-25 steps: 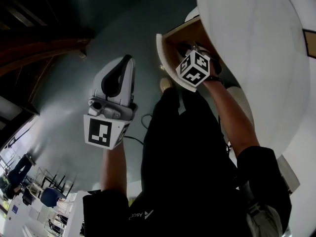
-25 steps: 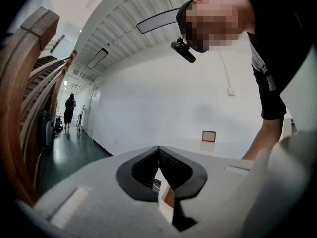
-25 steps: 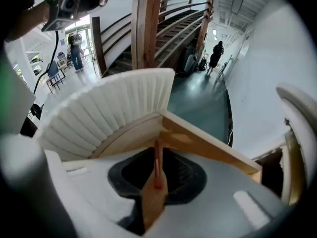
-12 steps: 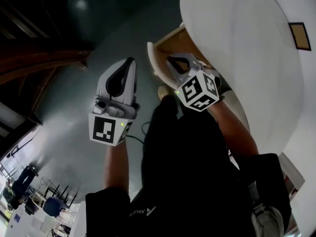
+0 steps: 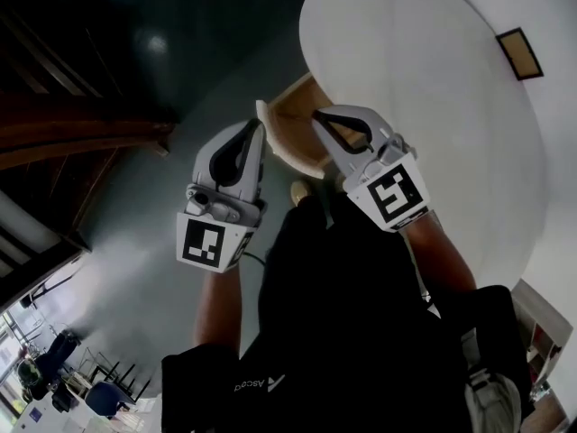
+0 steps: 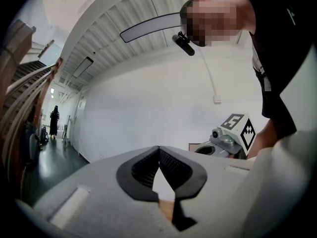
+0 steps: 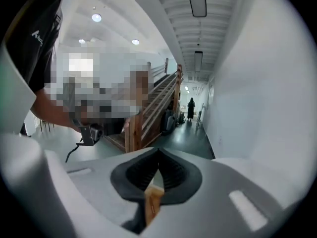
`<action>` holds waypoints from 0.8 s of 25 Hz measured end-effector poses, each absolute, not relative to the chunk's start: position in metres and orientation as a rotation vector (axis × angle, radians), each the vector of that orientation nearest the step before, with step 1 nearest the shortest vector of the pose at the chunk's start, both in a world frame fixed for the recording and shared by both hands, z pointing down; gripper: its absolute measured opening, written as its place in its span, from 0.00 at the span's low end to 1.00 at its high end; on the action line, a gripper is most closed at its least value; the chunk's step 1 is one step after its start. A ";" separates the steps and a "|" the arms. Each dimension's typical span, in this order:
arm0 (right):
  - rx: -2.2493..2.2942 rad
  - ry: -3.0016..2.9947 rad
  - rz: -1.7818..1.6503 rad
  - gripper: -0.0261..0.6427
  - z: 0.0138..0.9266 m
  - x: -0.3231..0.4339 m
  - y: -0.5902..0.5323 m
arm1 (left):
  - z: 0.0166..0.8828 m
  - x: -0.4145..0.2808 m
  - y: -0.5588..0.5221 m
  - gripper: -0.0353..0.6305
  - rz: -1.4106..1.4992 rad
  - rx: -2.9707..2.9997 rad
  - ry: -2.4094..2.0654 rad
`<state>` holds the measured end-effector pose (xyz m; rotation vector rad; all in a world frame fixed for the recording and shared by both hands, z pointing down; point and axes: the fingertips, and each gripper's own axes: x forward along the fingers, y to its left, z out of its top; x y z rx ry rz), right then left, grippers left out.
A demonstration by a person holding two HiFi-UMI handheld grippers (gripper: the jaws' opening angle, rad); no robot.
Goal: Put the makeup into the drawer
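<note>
Over a dark floor [image 5: 135, 197], in the head view, 2 grippers are held up side by side. 1 open wooden drawer [image 5: 290, 106] is seen just beyond and between their tips, pulled out leftward from under a white table [image 5: 424, 88]. The right gripper [image 5: 317, 115] is judged nearer its opening than the left gripper [image 5: 256, 126]. No makeup is seen, and the drawer's inside is largely hidden.

Left gripper view: the jaws are pressed together, empty.

Right gripper view: the jaws have just been closed, with nothing between them.
</note>
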<state>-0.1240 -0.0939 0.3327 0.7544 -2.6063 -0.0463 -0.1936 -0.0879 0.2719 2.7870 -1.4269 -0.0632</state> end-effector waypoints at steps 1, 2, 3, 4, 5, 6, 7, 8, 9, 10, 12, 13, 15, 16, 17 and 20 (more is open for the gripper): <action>0.757 -2.642 -0.066 0.04 0.321 -0.118 -0.086 | 0.265 -0.185 -0.082 0.07 -0.072 2.804 -1.415; 0.759 -2.679 -0.085 0.04 0.311 -0.112 -0.079 | 0.259 -0.176 -0.077 0.07 -0.087 2.822 -1.403; 0.763 -2.714 -0.099 0.04 0.301 -0.107 -0.073 | 0.253 -0.169 -0.073 0.07 -0.100 2.837 -1.391; 0.771 -2.747 -0.106 0.04 0.292 -0.103 -0.068 | 0.248 -0.162 -0.070 0.07 -0.102 2.847 -1.380; 0.784 -2.780 -0.102 0.04 0.284 -0.099 -0.063 | 0.244 -0.156 -0.067 0.07 -0.104 2.855 -1.369; 0.803 -2.817 -0.087 0.04 0.275 -0.095 -0.059 | 0.240 -0.150 -0.064 0.07 -0.111 2.862 -1.357; 0.824 -2.855 -0.063 0.04 0.267 -0.091 -0.055 | 0.235 -0.144 -0.062 0.07 -0.119 2.869 -1.345; 0.843 -2.892 -0.038 0.04 0.259 -0.086 -0.051 | 0.230 -0.137 -0.059 0.07 -0.134 2.880 -1.337; 0.857 -2.925 -0.018 0.04 0.251 -0.081 -0.046 | 0.224 -0.131 -0.056 0.07 -0.155 2.895 -1.329; 0.866 -2.952 -0.006 0.04 0.244 -0.076 -0.042 | 0.220 -0.124 -0.053 0.07 -0.166 2.906 -1.319; 0.880 -2.993 0.003 0.04 0.232 -0.064 -0.034 | 0.214 -0.110 -0.047 0.07 -0.158 2.918 -1.292; 0.887 -3.008 0.007 0.04 0.227 -0.058 -0.030 | 0.212 -0.104 -0.044 0.07 -0.156 2.926 -1.283; 0.900 -3.028 0.012 0.04 0.219 -0.046 -0.025 | 0.208 -0.093 -0.040 0.07 -0.142 2.930 -1.273; 0.907 -3.034 0.012 0.04 0.216 -0.039 -0.024 | 0.206 -0.088 -0.039 0.07 -0.139 2.933 -1.269; 0.914 -3.039 0.010 0.04 0.213 -0.033 -0.022 | 0.204 -0.082 -0.038 0.07 -0.140 2.936 -1.265; 0.945 -3.055 -0.003 0.04 0.207 -0.016 -0.018 | 0.199 -0.069 -0.032 0.07 -0.149 2.953 -1.255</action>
